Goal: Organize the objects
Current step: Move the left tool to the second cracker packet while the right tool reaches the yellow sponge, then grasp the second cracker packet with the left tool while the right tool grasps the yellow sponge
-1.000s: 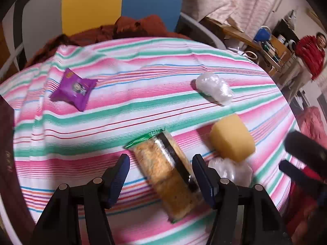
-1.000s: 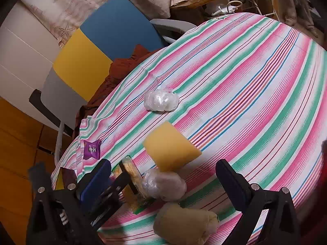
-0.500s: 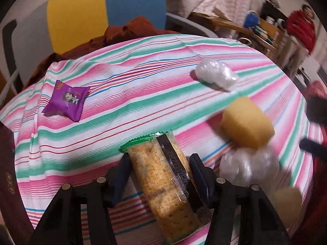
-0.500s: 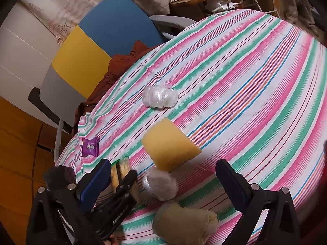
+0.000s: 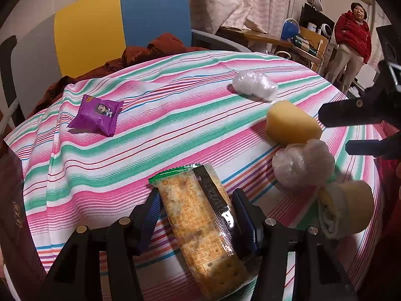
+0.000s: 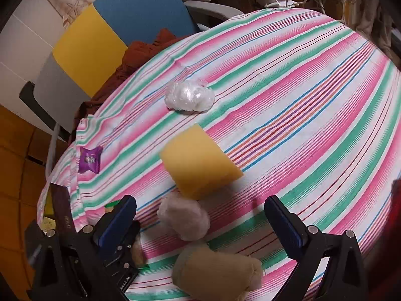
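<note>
A round table covered in a striped tablecloth [image 5: 175,115] of pink, green, white and blue fills both views. Behind it stands a chair [image 5: 120,22] with a yellow and blue back, with a rust-coloured garment [image 5: 160,50] heaped on the seat. In the background of the left view, a person in a red jacket [image 5: 353,37] stands near a cluttered desk [image 5: 275,40].

The left gripper [image 5: 196,215] is low over the near edge of the table. Its two blue-padded fingers are closed against the sides of a clear-wrapped cracker packet [image 5: 200,223] with a green top seam, which points away from the camera. The packet's near end hangs over the table edge, and whether the rest is lifted clear of the cloth cannot be told.

The right gripper [image 6: 200,225] hovers with its fingers spread wide apart and nothing between them. Below it lie a crumpled plastic-wrapped bundle [image 6: 185,217] and a tan rolled cloth [image 6: 215,273]. Just beyond the bundle, touching or nearly touching it, sits a yellow sponge block [image 6: 200,160]. Farther back, apart from the others, rests a white crumpled plastic bag [image 6: 189,95].

A small purple snack packet [image 5: 96,114] lies alone toward the left side of the table, well away from the other items.
</note>
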`<state>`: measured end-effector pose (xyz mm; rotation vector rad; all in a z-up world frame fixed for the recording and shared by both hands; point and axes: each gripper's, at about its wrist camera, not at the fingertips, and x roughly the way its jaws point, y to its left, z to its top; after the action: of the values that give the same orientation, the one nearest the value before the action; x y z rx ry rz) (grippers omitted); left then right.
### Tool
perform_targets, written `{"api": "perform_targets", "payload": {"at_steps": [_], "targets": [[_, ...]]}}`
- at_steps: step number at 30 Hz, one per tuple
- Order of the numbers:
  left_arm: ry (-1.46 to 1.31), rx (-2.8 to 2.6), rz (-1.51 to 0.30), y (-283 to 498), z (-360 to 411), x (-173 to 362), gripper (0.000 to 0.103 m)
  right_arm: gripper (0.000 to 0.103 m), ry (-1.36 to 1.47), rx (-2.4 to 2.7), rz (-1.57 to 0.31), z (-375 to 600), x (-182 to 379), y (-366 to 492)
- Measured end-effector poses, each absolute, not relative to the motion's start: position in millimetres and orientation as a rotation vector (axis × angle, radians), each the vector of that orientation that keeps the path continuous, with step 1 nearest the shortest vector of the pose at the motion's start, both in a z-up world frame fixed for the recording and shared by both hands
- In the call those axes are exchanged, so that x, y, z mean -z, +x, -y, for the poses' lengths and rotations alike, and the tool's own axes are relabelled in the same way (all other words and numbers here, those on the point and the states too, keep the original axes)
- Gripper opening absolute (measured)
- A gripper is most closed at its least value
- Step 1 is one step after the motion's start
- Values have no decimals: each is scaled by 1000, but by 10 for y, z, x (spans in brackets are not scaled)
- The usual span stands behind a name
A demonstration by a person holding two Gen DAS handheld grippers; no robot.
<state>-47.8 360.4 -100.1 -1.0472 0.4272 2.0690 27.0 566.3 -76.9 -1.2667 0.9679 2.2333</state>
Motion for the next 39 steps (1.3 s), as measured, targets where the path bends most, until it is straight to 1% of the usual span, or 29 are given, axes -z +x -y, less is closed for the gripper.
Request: {"api": "perform_targets", "payload": {"at_steps": [10, 15, 18, 19, 20, 21, 22, 23, 24, 26, 31, 39], "targets": [[-1021, -2084, -437, -457, -3622, 1038, 58, 103, -1327, -2166, -898, -5651, 829, 217], [-1015, -2087, -437, -457, -3626, 1042, 58, 103, -1340, -2160, -743, -5721, 702, -20], [-1015, -2088, -437, -459, -3624, 1038, 57, 103, -1378, -2172, -696, -5772, 834, -214], [-1016, -2090, -437, -462, -3625, 1035, 57, 101, -1429, -2146, -665, -5771, 948, -283], [-1017, -2089, -438, -465, -3626, 1034, 56, 96, -1468, -2134, -634, -5749, 1003, -329], [-1018, -2088, -438, -468, -3626, 1032, 56, 77, -1492, -2139, -596, -5724, 1037, -366], [-1019, -2087, -437, -471, -3627, 1029, 56, 70, -1514, -2164, -567, -5688, 1060, -400], [-1021, -2086, -438, -473, -3629, 1023, 56, 69, -1519, -2167, -539, -5660, 1060, -413], [-1021, -2085, -438, -473, -3628, 1014, 55, 64, -1521, -2180, -485, -5611, 1052, -432], [-1021, -2080, -449, -454, -3623, 990, 55, 63, -1521, -2192, -428, -5559, 1037, -451], [-960, -2092, -454, -323, -3517, 786, 55, 62, -1462, -2219, -458, -5623, 956, -418], [-767, -2198, -453, -49, -3106, 52, 54, 62, -1333, -2369, -488, -5566, 731, -409]]}}
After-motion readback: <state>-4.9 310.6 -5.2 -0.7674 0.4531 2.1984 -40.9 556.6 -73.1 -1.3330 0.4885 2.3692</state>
